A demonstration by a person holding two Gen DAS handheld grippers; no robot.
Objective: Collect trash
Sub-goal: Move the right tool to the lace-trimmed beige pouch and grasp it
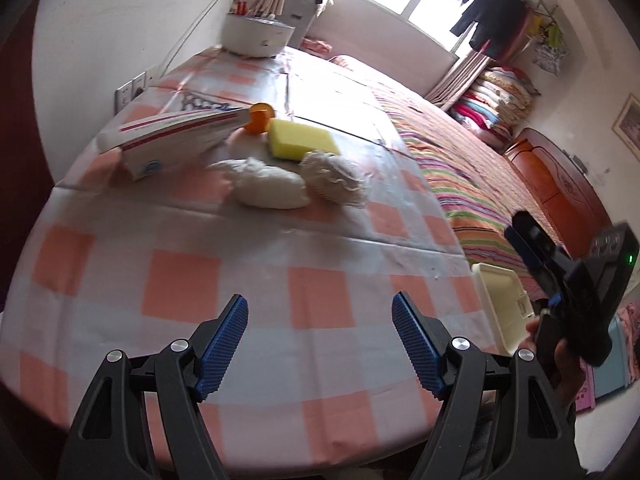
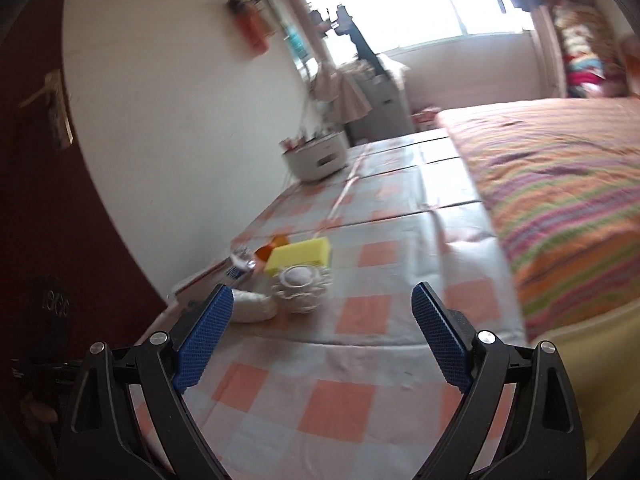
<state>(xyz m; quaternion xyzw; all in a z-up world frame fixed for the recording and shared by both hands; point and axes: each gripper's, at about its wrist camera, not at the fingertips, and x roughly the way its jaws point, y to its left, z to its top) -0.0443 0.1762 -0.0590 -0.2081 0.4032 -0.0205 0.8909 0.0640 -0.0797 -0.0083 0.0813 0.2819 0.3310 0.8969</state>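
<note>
On the orange-and-white checked table [image 1: 180, 280] lie a crumpled white wad [image 1: 266, 186], a frilly white paper cup liner [image 1: 336, 176], a yellow sponge [image 1: 302, 140], an orange cap [image 1: 260, 117] and a white-and-red box [image 1: 176, 136]. My left gripper [image 1: 320, 336] is open and empty, well short of them. My right gripper [image 2: 322, 328] is open and empty; the wad [image 2: 252, 306], the liner [image 2: 300, 286] and the sponge [image 2: 302, 254] lie just ahead to its left. The right gripper also shows in the left wrist view [image 1: 560, 268], beyond the table's right edge.
A cream bin [image 1: 504, 308] stands at the table's right edge. A white round appliance [image 1: 258, 36] sits at the far end by the wall. A bed with a striped cover [image 1: 480, 176] runs along the right side.
</note>
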